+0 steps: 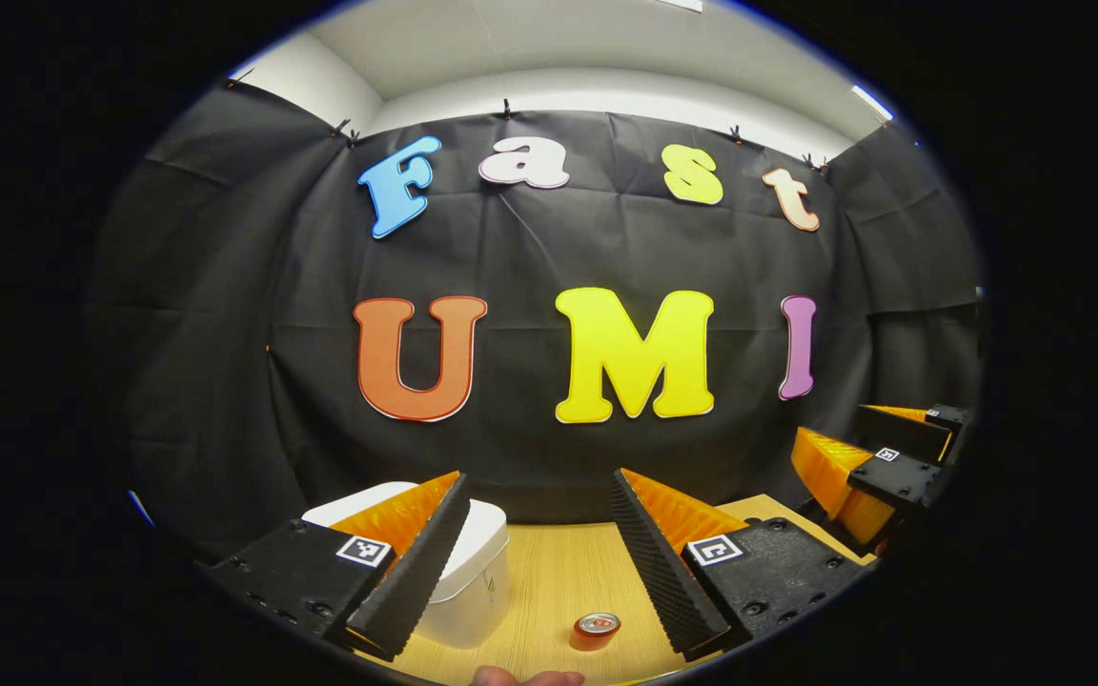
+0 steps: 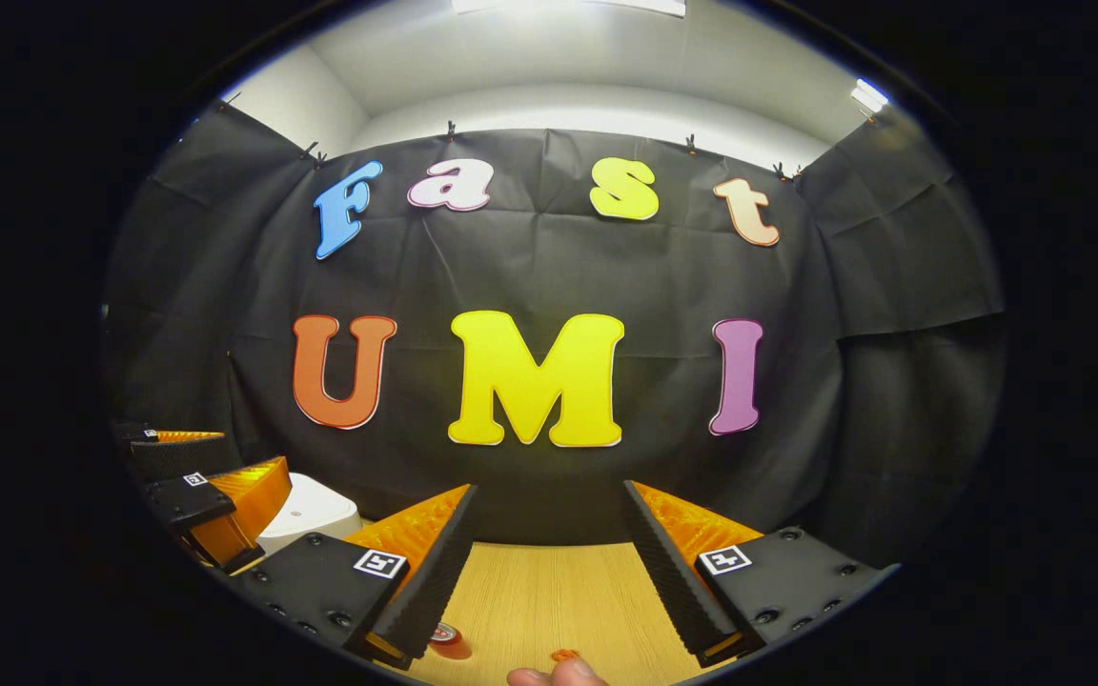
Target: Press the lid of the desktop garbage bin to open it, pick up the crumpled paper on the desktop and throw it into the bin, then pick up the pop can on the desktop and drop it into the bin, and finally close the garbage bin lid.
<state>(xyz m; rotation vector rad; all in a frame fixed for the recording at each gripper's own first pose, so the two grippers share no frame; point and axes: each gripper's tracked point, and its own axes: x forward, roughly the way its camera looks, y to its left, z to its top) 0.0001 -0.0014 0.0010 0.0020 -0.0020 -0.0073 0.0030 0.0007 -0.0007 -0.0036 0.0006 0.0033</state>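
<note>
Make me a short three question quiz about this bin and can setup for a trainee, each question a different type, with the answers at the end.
1. True or false: the lid of the white garbage bin is down.
2. Multiple choice: in the left gripper view, the pop can stands on the wooden table
A. inside the bin
B. on the table, to the right of the bin
C. between the fingers of the right gripper
3. Fill in: the left gripper has its fingers ____ and holds nothing.

Key
1. True
2. B
3. open; the right gripper is open and empty as well.
</note>
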